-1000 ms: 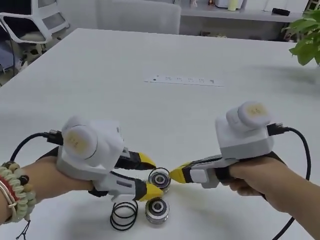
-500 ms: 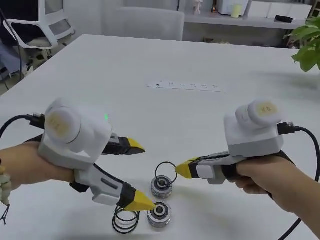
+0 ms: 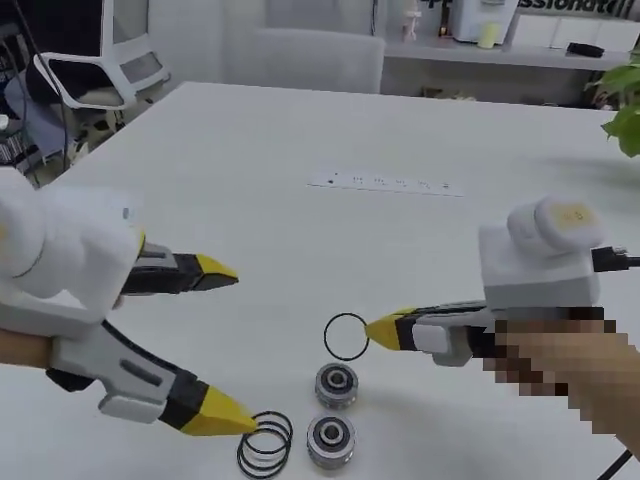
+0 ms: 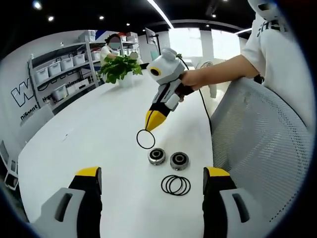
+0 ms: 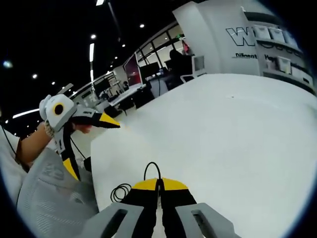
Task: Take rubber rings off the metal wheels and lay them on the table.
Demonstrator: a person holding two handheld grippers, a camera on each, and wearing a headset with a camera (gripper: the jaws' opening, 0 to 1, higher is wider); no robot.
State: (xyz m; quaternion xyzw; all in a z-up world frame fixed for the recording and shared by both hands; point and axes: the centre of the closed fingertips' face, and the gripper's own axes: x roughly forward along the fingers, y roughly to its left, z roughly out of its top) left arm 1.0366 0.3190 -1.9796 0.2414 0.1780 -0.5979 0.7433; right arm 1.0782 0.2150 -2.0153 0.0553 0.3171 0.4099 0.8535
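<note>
Two metal wheels (image 3: 336,384) (image 3: 330,437) stand side by side near the table's front edge. They also sit ahead of my left gripper's jaws, the wheels (image 4: 157,155) (image 4: 179,160). My right gripper (image 3: 375,330) is shut on a thin black rubber ring (image 3: 325,338), which hangs just above and behind the wheels. From its own view, the right gripper (image 5: 159,186) has the ring (image 5: 146,171) looping up from its closed tips. My left gripper (image 3: 230,345) is wide open and holds nothing, left of the wheels. A small pile of black rings (image 3: 266,443) lies beside the nearer wheel.
The white table (image 3: 300,130) stretches far ahead, with a white power strip (image 3: 385,184) lying flat near its middle. An office chair (image 3: 110,60) stands off the far left corner. A green plant (image 3: 625,110) leans in at the right edge.
My left gripper has let go of the wheel, opened wide and drawn back to the left. My right gripper has pulled a ring off that wheel and lifted it.
</note>
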